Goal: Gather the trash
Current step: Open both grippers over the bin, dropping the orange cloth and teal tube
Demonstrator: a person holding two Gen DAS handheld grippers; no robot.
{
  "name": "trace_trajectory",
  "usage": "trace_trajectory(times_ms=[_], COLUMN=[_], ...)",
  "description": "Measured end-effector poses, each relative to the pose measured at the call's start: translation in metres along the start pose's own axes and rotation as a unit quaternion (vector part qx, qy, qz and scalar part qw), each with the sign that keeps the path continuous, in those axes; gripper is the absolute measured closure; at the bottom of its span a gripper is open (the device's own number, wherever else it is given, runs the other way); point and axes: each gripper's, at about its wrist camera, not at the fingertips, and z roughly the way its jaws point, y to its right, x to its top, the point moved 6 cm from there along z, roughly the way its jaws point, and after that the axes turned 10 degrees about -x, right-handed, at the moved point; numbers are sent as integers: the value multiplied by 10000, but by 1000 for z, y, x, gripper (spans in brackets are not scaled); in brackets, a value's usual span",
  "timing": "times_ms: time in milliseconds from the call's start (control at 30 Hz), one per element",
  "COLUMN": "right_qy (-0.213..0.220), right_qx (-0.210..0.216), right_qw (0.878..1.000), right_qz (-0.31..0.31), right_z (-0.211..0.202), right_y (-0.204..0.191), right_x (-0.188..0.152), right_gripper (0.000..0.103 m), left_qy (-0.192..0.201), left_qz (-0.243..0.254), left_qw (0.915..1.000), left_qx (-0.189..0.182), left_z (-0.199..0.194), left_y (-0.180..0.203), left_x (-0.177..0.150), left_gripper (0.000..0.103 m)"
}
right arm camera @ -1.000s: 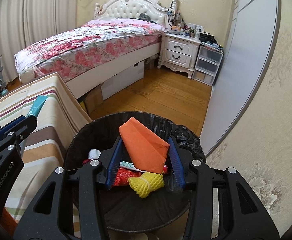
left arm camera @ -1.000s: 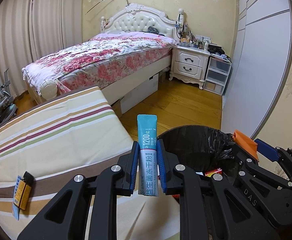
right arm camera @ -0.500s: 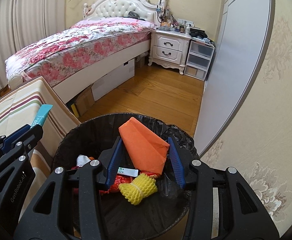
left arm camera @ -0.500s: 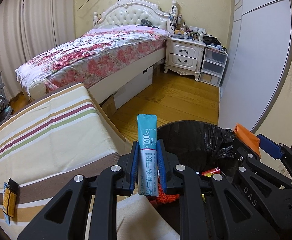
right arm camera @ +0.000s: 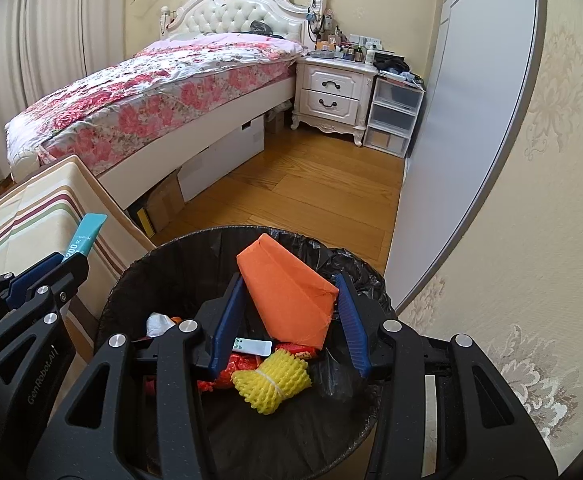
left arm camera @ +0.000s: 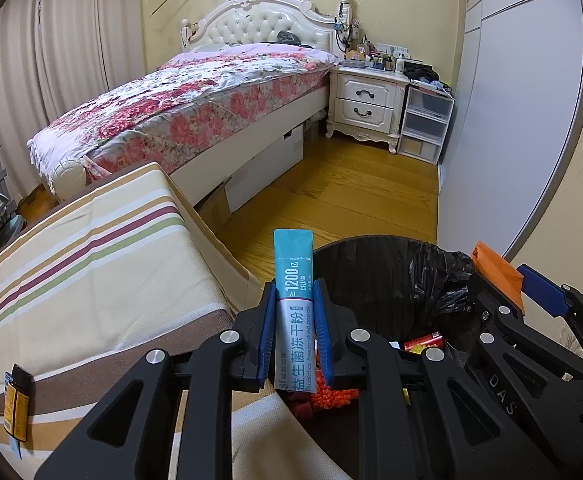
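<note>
Orange paper, folded into a wedge-shaped packet (right arm camera: 287, 292), is held between the blue pads of the right gripper (right arm camera: 287, 320) directly above the black-lined trash bin (right arm camera: 139, 280); its left edge lies against one pad, while contact on the other side cannot be told for certain, so the grip is judged loose. The packet is judged light and crushable, so the creased broad faces are the sensible place for a hold. A teal and grey probiotic powder sachet (left arm camera: 293, 308) is clamped upright at its middle by the left gripper (left arm camera: 293, 332), near the bin's rim beside the striped cushion (left arm camera: 91, 264). The sachet is judged thin, light and slick-surfaced, stiff along its length but easily bent, so a hold across its flat faces suits it better than one on its edges. Inside the bin a yellow foam fruit net (right arm camera: 271, 378) and red wrappers are seen. A small yellow and black item (left arm camera: 17, 404) lies at the cushion's edge, not collected.
</note>
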Motion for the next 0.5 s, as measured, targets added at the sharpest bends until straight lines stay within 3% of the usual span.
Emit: trace_trajectory(times_ms=[100, 167, 233, 500], right_qy=[-10, 10, 33, 41], right_qx=[-34, -61, -90, -125], right_qw=[10000, 10000, 9999, 9999], right_qz=[14, 55, 65, 89], right_z=[2, 2, 2, 1], right_y=[1, 3, 4, 5], right_x=[0, 0, 0, 0], right_gripper=[56, 38, 37, 37], left_qy=[-20, -33, -14, 28], left_qz=[4, -14, -44, -56], left_qw=[10000, 10000, 10000, 10000], left_qx=[-10, -7, 8, 22], left_z=[1, 2, 2, 0], left_y=[0, 0, -1, -1], left_x=[-1, 0, 0, 0], left_gripper=[82, 73, 63, 53])
